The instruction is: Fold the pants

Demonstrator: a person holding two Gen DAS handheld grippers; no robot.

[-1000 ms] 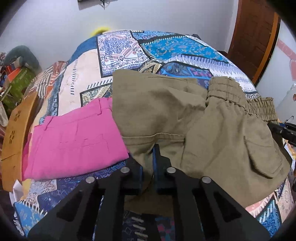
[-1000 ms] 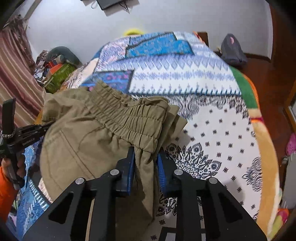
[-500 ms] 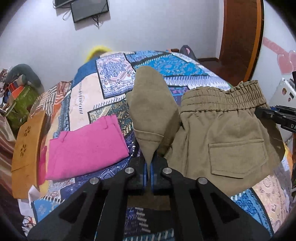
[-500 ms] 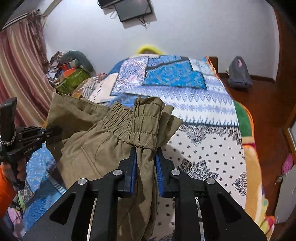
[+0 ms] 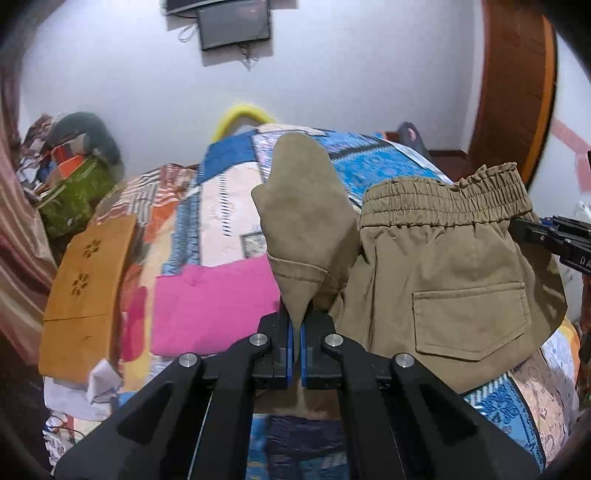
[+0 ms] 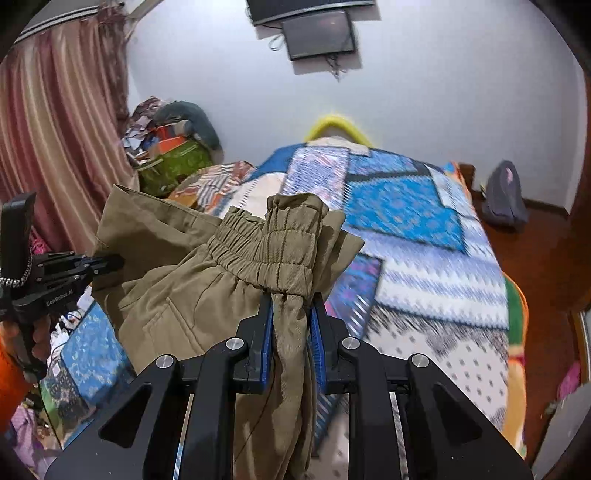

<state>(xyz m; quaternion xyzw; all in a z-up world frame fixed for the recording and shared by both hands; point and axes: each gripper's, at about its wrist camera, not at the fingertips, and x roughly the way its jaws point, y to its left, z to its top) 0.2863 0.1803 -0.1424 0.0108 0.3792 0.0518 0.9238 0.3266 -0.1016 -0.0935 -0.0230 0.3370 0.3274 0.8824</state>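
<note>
Above the patchwork bedspread point(image 5: 229, 206), the olive pants point(image 5: 454, 273) hang stretched between two handheld grippers. From the left wrist view, the left gripper point(image 5: 295, 332) has its blue-lined jaws clenched on a thin point of the fabric near a stitched hem, and a flap of the cloth stands up in front of it like a rounded tongue. To the right in that view the gathered elastic waistband point(image 5: 443, 199) runs along the top edge of the garment, with a back patch pocket point(image 5: 469, 317) facing the camera below it. The right gripper point(image 6: 291, 314) grasps a bunched end of that waistband, its jaws a little apart around the thick folds, and more cloth hangs down between its arms toward the lens. In the right wrist view a hand point(image 6: 38, 334) with an orange sleeve holds the left gripper's handle at the left edge. A folded pink garment point(image 5: 218, 302) lies flat on the bedspread beneath and left of the pants, beside a wooden panel point(image 5: 88, 284) with flower cutouts. Whether the lowest part of the pants touches the bed is hard to tell, since the gripper bodies hide it. A dark screen point(image 6: 319, 33) is mounted on the white wall behind, and a striped curtain point(image 6: 55, 129) hangs at the left.
</note>
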